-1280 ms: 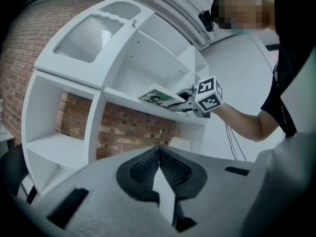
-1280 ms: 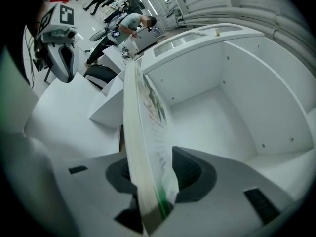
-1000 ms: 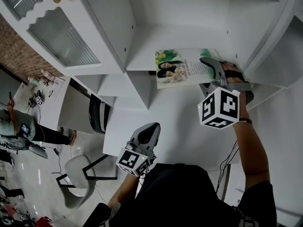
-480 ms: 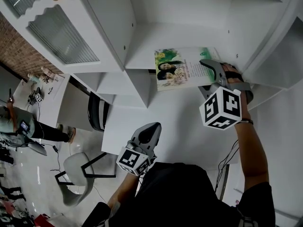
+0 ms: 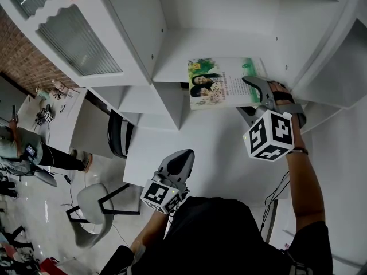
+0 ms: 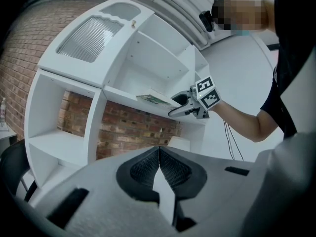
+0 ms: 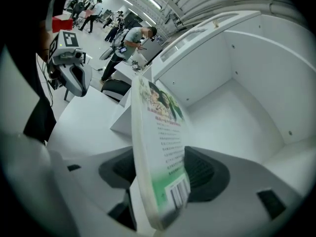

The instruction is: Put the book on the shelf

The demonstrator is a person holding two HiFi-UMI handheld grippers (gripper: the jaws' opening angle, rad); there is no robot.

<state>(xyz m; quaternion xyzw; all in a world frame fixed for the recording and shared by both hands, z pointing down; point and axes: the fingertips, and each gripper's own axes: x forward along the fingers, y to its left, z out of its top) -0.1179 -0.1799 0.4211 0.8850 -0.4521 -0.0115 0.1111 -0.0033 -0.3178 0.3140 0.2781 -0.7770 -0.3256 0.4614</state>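
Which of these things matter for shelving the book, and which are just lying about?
Job: book, lying on the shelf; right claw, opening, book between its jaws.
Just about: left claw, shut and empty; grey chair; white table.

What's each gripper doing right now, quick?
Left gripper: closed, empty.
Right gripper: jaws opening, releasing the book, which sits between them on the shelf.
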